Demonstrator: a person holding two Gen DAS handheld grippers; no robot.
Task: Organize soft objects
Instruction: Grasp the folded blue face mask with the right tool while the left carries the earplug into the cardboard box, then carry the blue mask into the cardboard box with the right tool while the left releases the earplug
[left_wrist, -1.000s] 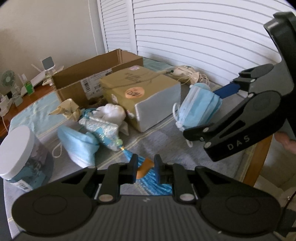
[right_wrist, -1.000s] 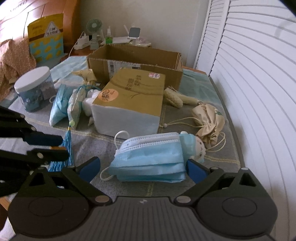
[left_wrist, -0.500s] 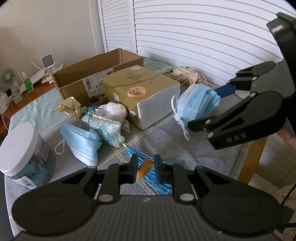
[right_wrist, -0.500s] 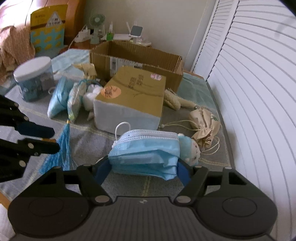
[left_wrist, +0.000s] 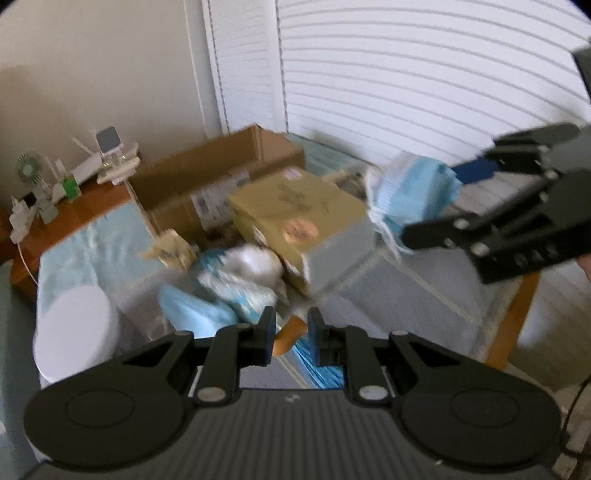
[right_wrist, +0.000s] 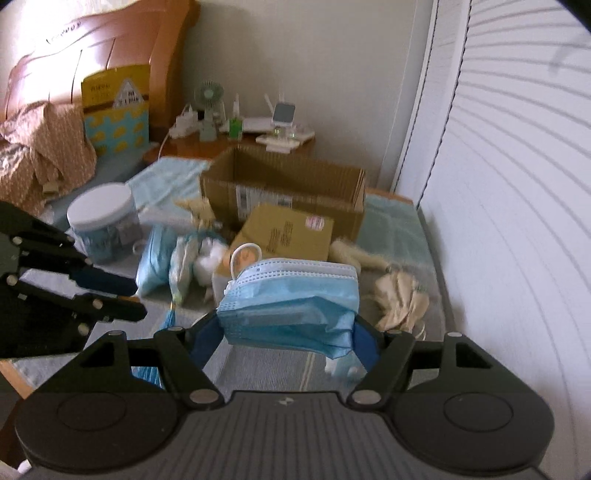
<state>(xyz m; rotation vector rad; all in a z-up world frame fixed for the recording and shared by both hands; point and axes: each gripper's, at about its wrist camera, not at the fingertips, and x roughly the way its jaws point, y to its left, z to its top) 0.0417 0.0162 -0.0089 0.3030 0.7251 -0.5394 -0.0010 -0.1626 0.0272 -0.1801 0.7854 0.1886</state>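
Above table — masks between right gripper fingers

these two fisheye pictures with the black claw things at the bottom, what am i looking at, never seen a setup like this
No robot here: a person holds a two-finger gripper in each hand, each with a camera looking along its fingers.

One picture is from the left gripper. It is nearly closed on a small orange tag, which seems to belong to a blue tassel.

The other is from the right gripper, which clamps a stack of light blue pleated face masks, lifted off the grey cloth-covered table.

On the table lie an open brown cardboard box, a closed tan carton, a white-lidded plastic jar, a beige drawstring pouch and more soft items.
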